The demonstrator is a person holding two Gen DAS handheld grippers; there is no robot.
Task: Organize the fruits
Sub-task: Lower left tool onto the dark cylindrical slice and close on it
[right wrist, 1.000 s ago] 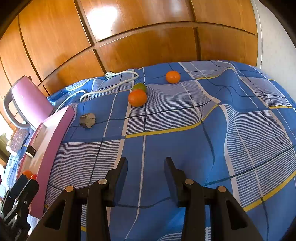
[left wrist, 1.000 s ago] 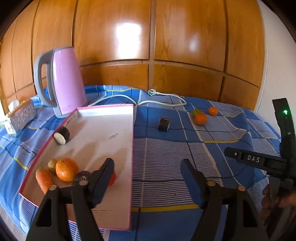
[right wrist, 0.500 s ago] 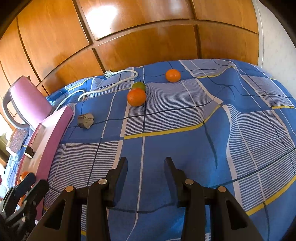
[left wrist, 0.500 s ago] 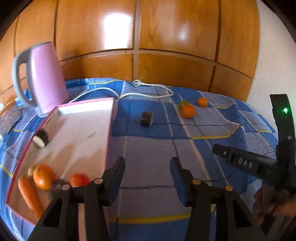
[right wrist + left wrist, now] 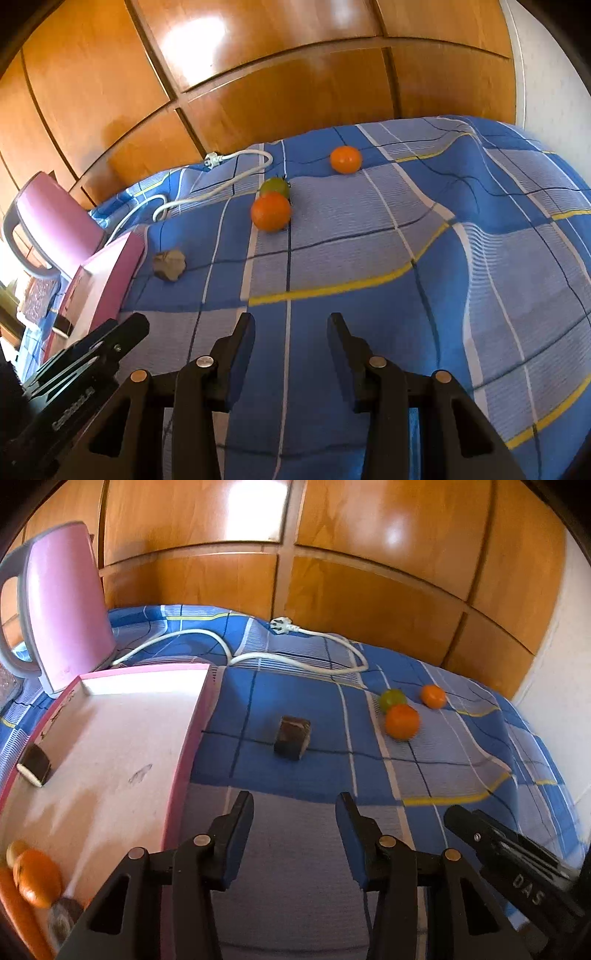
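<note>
My left gripper (image 5: 294, 805) hovers over the blue checked cloth just right of the pink tray (image 5: 192, 716), open, its jaws narrowly apart with nothing between them. Ahead of it lies a dark brown chunk (image 5: 291, 736). Farther right sit a large orange (image 5: 402, 722), a green fruit (image 5: 393, 698) touching it, and a small orange (image 5: 433, 696). The tray holds an orange (image 5: 37, 878), a carrot (image 5: 18, 915) and a dark piece with a white cut face (image 5: 35, 766). My right gripper (image 5: 291, 325) is open and empty above the cloth, well short of the large orange (image 5: 270, 211).
A pink kettle (image 5: 62, 602) stands behind the tray, and its white cord (image 5: 258, 659) loops across the cloth to a loose plug. Wooden wardrobe panels (image 5: 369, 590) close off the back. A patterned silvery box (image 5: 37, 295) sits at the far left. The cloth is rumpled at the right.
My left gripper has swung right, off the tray and over the cloth, and its jaws have narrowed from wide apart. The tray's fruit now sits at the view's left edge. The right gripper stays put.
</note>
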